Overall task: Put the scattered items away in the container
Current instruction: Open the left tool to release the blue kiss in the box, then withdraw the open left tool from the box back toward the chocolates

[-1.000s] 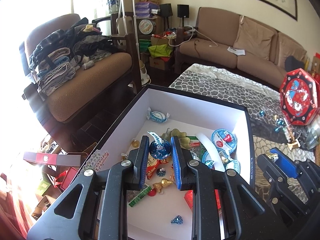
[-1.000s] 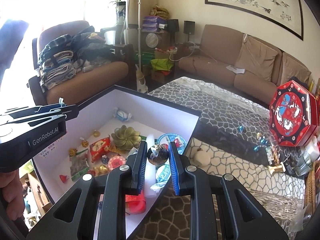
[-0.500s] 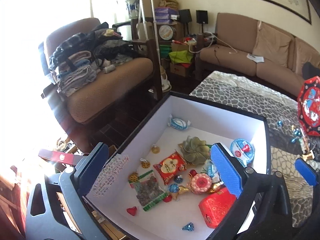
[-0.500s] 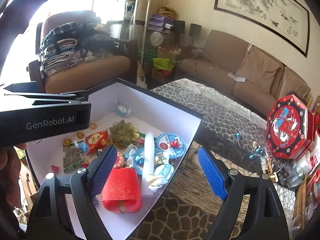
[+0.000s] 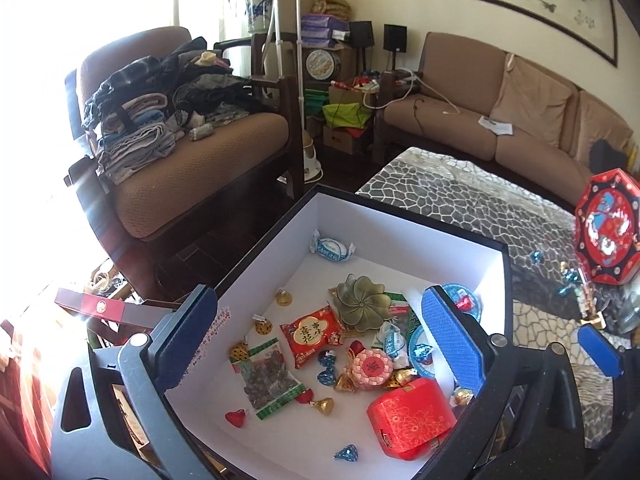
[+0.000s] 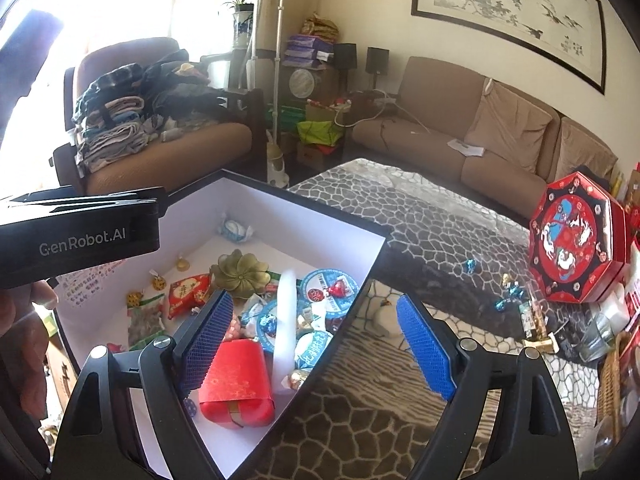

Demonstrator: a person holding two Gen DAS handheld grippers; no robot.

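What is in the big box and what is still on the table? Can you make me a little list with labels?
container: black-rimmed white cardboard box
in the box: red patterned packet, bronze flower-shaped dish, foil-wrapped chocolates
still out: blue foil-wrapped candies on the stone-patterned table
also on table: red octagonal tin
left gripper: open, empty, over the box
right gripper: open, empty, over the box edge

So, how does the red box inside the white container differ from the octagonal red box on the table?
The red box lies flat inside the white container; the octagonal box stands tilted up on the table. The red box is rectangular with a faint gold pattern; the octagonal box has blue and white pictures and a black rim. Both are mainly red.
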